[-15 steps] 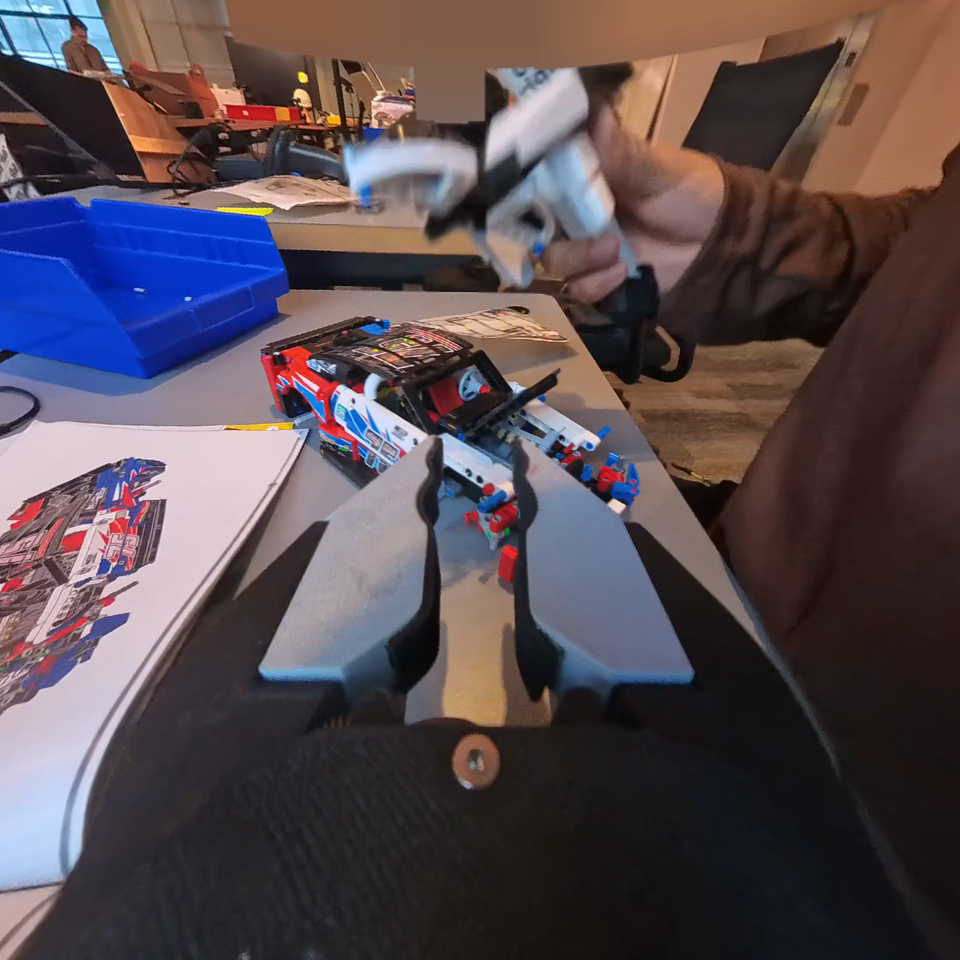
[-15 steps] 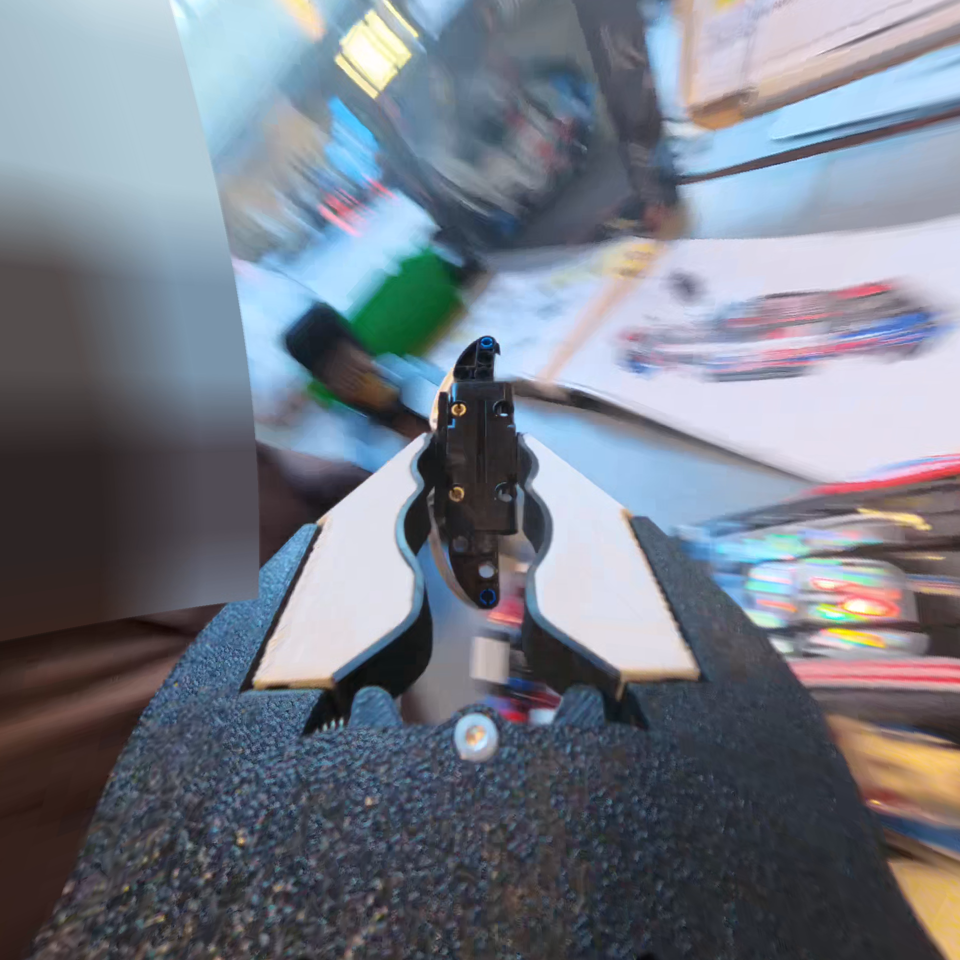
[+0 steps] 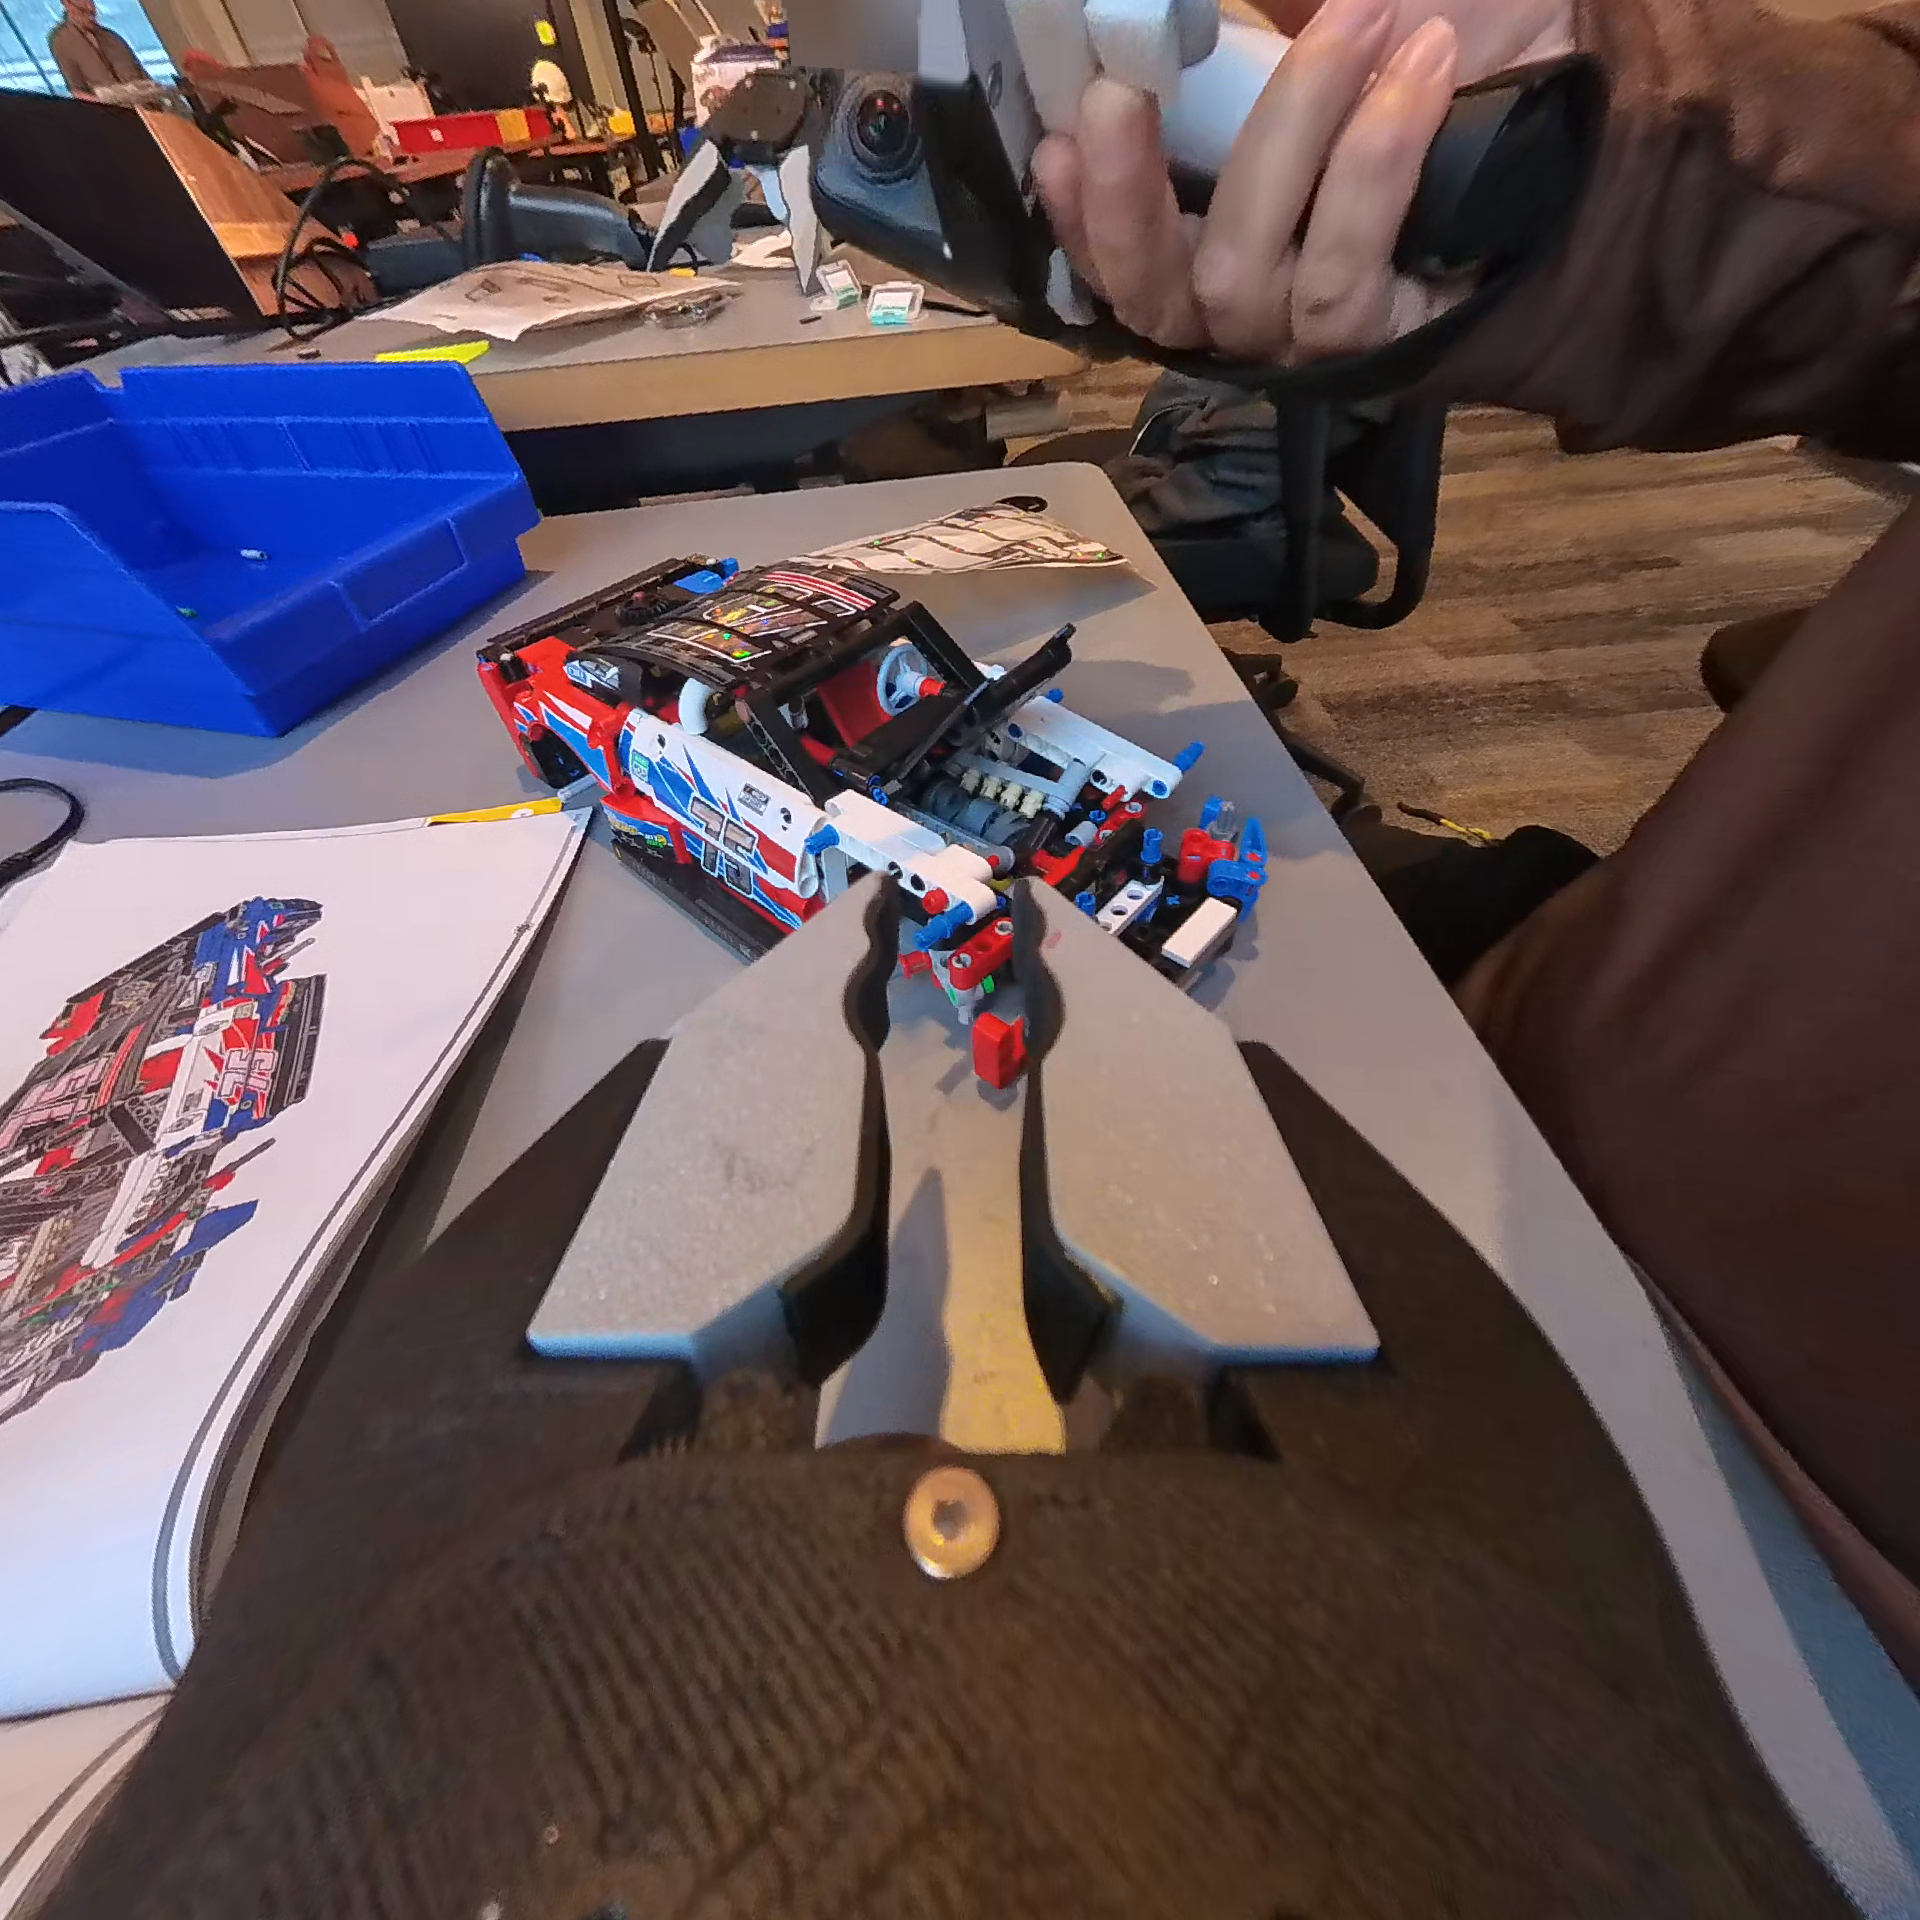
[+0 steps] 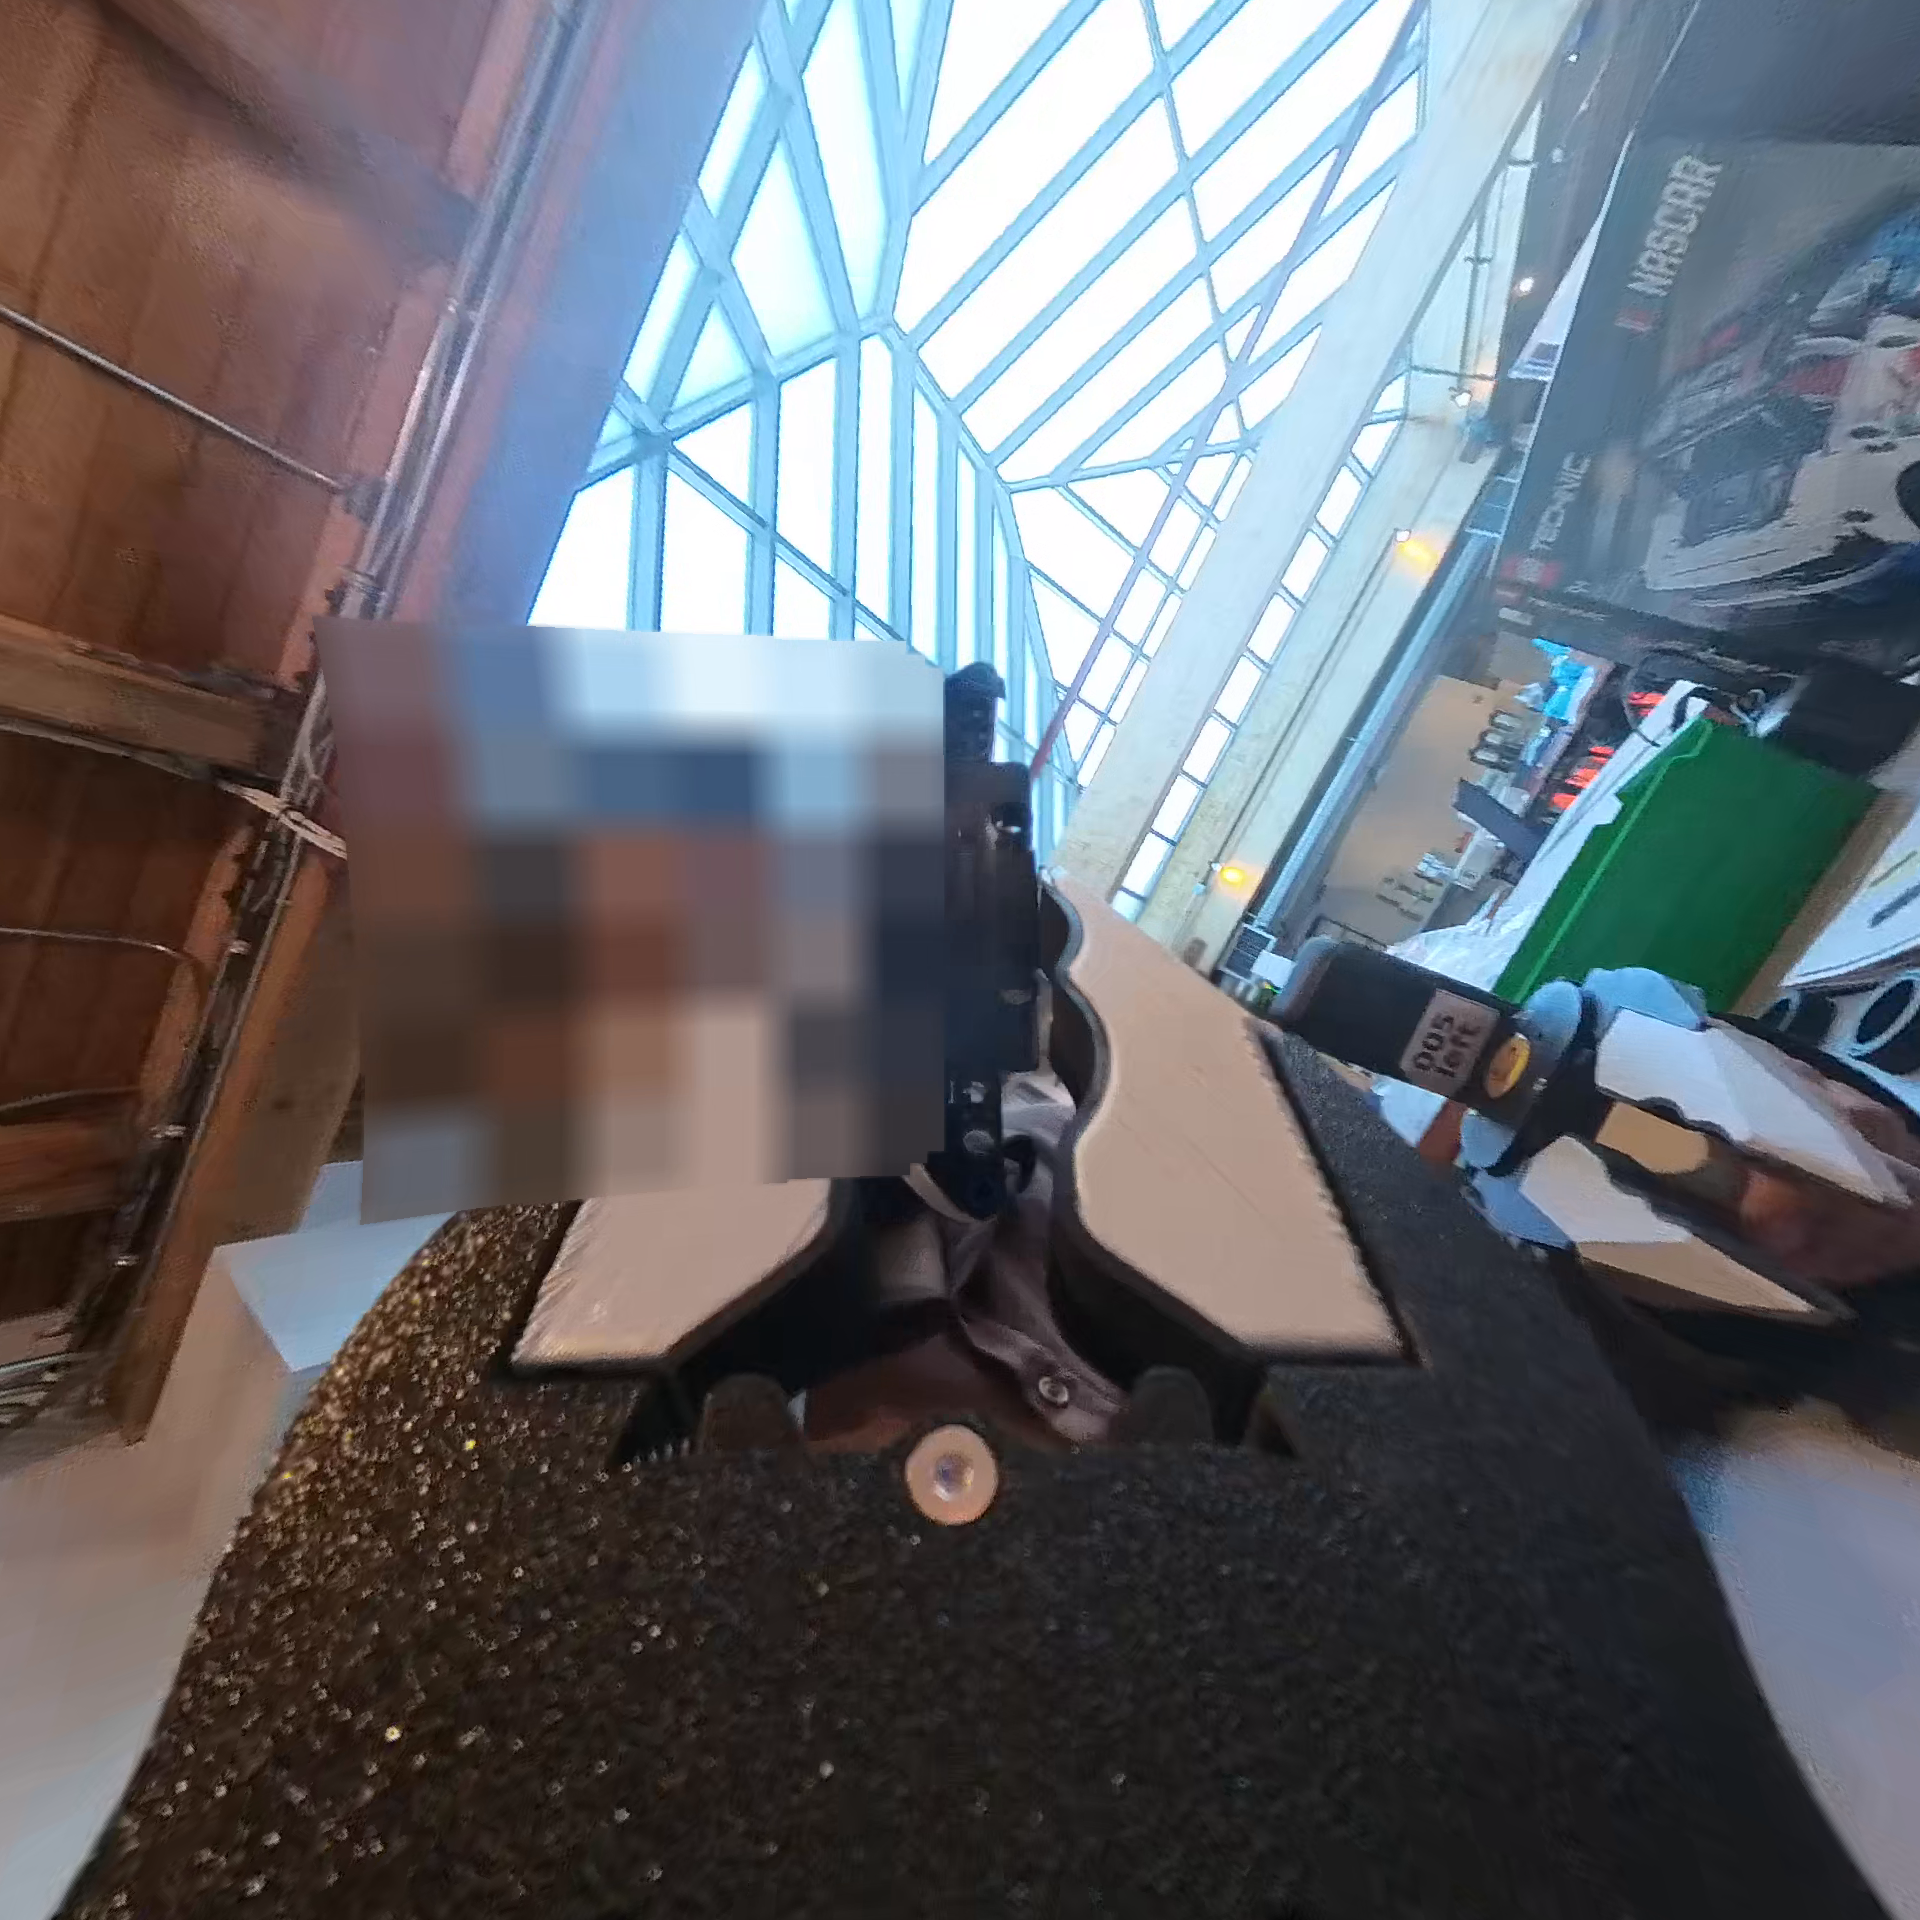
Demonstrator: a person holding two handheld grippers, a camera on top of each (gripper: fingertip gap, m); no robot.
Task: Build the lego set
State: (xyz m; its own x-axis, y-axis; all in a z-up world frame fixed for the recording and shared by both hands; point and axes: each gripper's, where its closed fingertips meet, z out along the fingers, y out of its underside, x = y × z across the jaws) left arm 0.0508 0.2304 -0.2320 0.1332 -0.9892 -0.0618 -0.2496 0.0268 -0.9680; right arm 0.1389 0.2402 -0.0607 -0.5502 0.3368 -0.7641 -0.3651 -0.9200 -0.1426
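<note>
A partly built red, white and blue lego car (image 3: 769, 758) stands on the grey table (image 3: 1320, 1101). Loose red, blue and white pieces (image 3: 1195, 894) lie by its open front end, and one small red piece (image 3: 1000, 1044) lies nearer. My left gripper (image 3: 952, 925) is open with a narrow gap and empty, hovering just short of the car's front. My right gripper (image 4: 1013, 935) is shut on a black lego piece (image 4: 987, 894), raised and pointing up towards windows. A mosaic patch hides its left finger. The hand (image 3: 1247, 187) holding it shows at the top of the left wrist view.
A printed picture sheet of the car (image 3: 260, 1039) lies at the left. A blue bin (image 3: 239, 540) stands behind it. A sticker sheet (image 3: 977, 540) lies behind the car. The table's right edge is close to the person's brown sleeve (image 3: 1714, 1039). Another desk (image 3: 727, 353) stands beyond. Spacing between my two grippers at the tips: around 20 cm.
The right gripper, still holding the black piece, has swung up and closer, from facing the table to facing the windows. The left gripper has stayed near the car's front.
</note>
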